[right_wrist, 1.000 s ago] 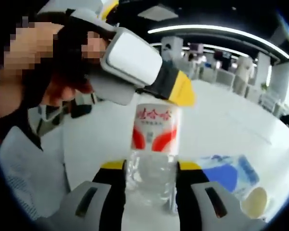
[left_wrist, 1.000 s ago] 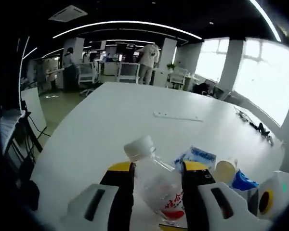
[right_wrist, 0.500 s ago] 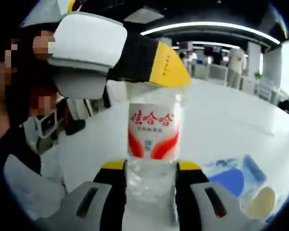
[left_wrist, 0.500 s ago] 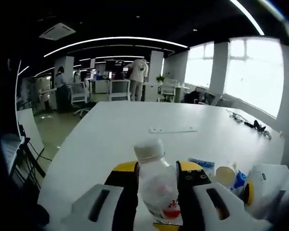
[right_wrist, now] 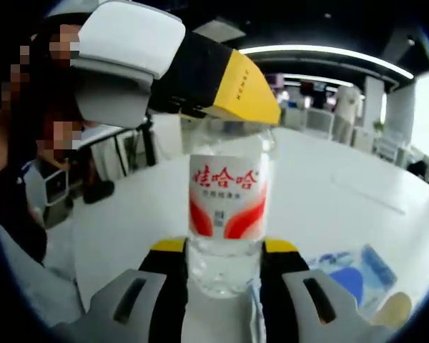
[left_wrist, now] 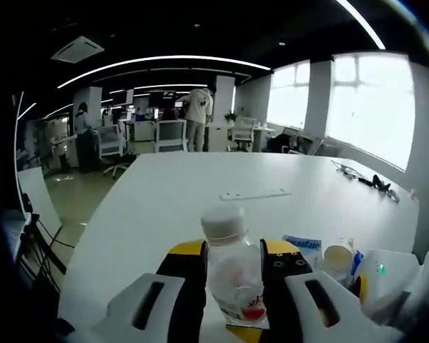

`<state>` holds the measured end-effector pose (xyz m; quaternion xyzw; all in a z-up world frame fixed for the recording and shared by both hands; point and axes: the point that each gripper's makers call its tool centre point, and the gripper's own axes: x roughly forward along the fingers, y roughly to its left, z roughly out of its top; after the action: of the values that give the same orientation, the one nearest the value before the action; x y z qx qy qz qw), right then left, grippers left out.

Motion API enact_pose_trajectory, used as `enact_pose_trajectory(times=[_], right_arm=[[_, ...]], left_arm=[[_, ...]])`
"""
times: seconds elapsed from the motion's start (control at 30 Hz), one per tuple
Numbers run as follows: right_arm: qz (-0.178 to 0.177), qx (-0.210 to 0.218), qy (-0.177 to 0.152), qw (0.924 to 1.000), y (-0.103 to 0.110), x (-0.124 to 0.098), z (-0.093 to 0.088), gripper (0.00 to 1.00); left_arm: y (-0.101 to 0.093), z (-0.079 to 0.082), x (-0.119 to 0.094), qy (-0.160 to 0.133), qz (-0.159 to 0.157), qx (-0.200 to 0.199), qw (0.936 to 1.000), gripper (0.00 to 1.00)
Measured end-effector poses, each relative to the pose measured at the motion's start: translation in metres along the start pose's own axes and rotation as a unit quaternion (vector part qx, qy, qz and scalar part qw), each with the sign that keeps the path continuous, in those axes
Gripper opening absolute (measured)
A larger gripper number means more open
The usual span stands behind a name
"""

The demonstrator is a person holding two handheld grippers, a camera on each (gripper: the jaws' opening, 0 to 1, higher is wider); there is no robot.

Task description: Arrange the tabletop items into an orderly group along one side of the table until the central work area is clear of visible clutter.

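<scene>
A clear plastic water bottle (left_wrist: 232, 275) with a white cap and a red-and-white label (right_wrist: 225, 204) stands upright above the white table (left_wrist: 164, 193). My left gripper (left_wrist: 234, 259) is shut on its upper body, just under the cap. In the right gripper view that same left gripper (right_wrist: 200, 78) comes in from the upper left over the bottle's top. My right gripper (right_wrist: 225, 250) is shut on the bottle's lower part, below the label. Its white body (left_wrist: 390, 286) shows low on the right in the left gripper view.
A blue-and-white packet (left_wrist: 302, 245) (right_wrist: 354, 268) and a cream round lid or cup (left_wrist: 337, 255) (right_wrist: 395, 311) lie on the table close by. A thin white strip (left_wrist: 255, 194) lies mid-table, and dark cables (left_wrist: 372, 182) at the far right edge. Office chairs and people (left_wrist: 195, 114) stand beyond.
The bottle has gone from tilted to upright between both grippers. The left gripper now sits larger and closer over the bottle's top in the right gripper view. Both cameras shifted.
</scene>
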<state>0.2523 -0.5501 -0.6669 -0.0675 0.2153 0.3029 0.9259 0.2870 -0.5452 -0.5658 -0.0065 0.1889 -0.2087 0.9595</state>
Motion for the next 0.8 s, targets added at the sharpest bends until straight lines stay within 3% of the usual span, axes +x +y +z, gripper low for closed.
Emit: enact_pose_trajectory(times=[0.3, 0.53, 0.8], right_arm=[[-0.036, 0.011, -0.024, 0.999, -0.014, 0.021, 0.006, 0.35], [-0.073, 0.026, -0.056, 0.9954, -0.026, 0.03, 0.019, 0.35], [-0.116, 0.039, -0.081, 0.9892, -0.037, 0.046, 0.013, 0.35]], left_arm=[[0.006, 0.006, 0.018, -0.013, -0.03, 0.019, 0.9993, 0.27], [0.003, 0.02, 0.027, -0.041, -0.058, 0.042, 0.9966, 0.26], [0.005, 0.014, 0.046, -0.038, -0.077, 0.06, 0.9945, 0.26]])
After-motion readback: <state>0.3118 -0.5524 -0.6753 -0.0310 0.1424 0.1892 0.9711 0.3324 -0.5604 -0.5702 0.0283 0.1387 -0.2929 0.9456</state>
